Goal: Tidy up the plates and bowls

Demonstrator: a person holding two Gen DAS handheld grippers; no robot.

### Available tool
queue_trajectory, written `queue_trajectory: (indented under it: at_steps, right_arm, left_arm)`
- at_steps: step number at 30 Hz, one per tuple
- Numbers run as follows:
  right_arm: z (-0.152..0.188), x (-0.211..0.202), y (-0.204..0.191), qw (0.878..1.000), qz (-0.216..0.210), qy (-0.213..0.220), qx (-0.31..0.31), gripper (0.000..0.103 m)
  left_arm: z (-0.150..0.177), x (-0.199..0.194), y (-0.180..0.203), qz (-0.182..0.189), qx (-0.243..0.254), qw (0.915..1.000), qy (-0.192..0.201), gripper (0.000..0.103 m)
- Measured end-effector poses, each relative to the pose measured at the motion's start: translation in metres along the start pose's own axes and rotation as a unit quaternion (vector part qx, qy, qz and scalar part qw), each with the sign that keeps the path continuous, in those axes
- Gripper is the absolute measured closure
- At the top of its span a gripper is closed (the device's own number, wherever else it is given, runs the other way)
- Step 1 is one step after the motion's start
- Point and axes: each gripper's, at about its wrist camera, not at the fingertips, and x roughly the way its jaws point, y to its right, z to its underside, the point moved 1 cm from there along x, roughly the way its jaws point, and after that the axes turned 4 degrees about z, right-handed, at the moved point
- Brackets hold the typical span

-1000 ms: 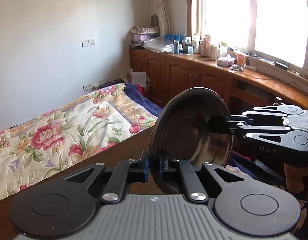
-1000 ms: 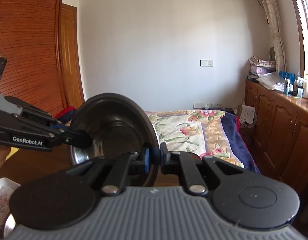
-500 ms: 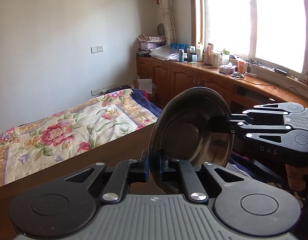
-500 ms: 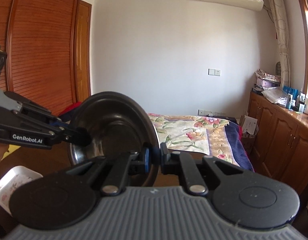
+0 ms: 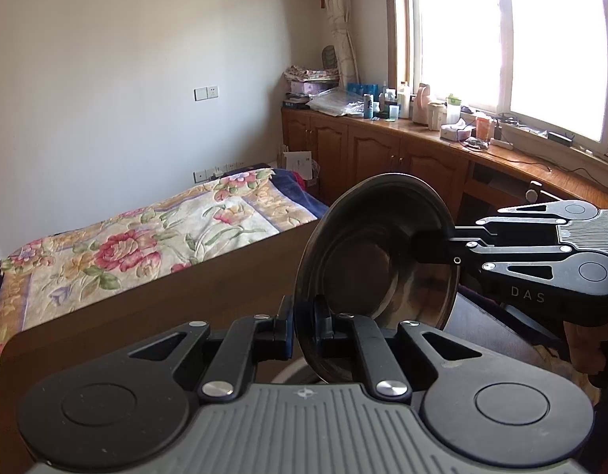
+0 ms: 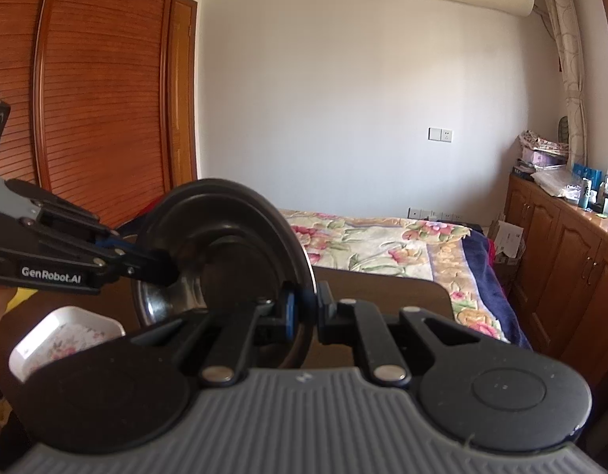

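Note:
A steel bowl [image 5: 367, 272] hangs tilted on its edge above the dark wooden table [image 5: 165, 308]. My left gripper [image 5: 304, 316] is shut on its near rim. My right gripper [image 5: 432, 247] comes in from the right and is shut on the opposite rim. The right wrist view shows the same bowl [image 6: 224, 252], with my right gripper [image 6: 304, 308] clamped on its rim and my left gripper [image 6: 155, 266] pinching the far side. A white square dish [image 6: 63, 339] with a flower pattern lies on the table below the bowl, to the left.
A pale curved rim [image 5: 290, 373] shows under the bowl; what it belongs to is unclear. Beyond the table edge [image 6: 383, 280] lies a bed with a floral cover [image 5: 145, 245]. Wooden cabinets [image 5: 383, 158] with clutter run under the window. Wardrobe doors [image 6: 98, 98] stand at the left.
Both grippers keep their hold on the bowl. The pair has shifted together, so the table shows more in the left view and the white dish has come further into the right view.

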Motion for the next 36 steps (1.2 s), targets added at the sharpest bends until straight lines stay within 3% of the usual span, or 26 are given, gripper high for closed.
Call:
queue_trajectory:
  at_steps: [16,36]
  right_arm:
    - [0.04,-0.006,-0.031,0.999,-0.023,-0.027,0.011,0.091]
    - [0.056,0.001,-0.047,0.999,-0.025,-0.044,0.011,0.09]
  left_arm:
    - [0.06,-0.004,-0.001,-0.006,-0.044,0.9988,-0.019,0.093]
    - [0.079,0.01,-0.009,-0.019,-0.059,0.9973,-0.039,0.093]
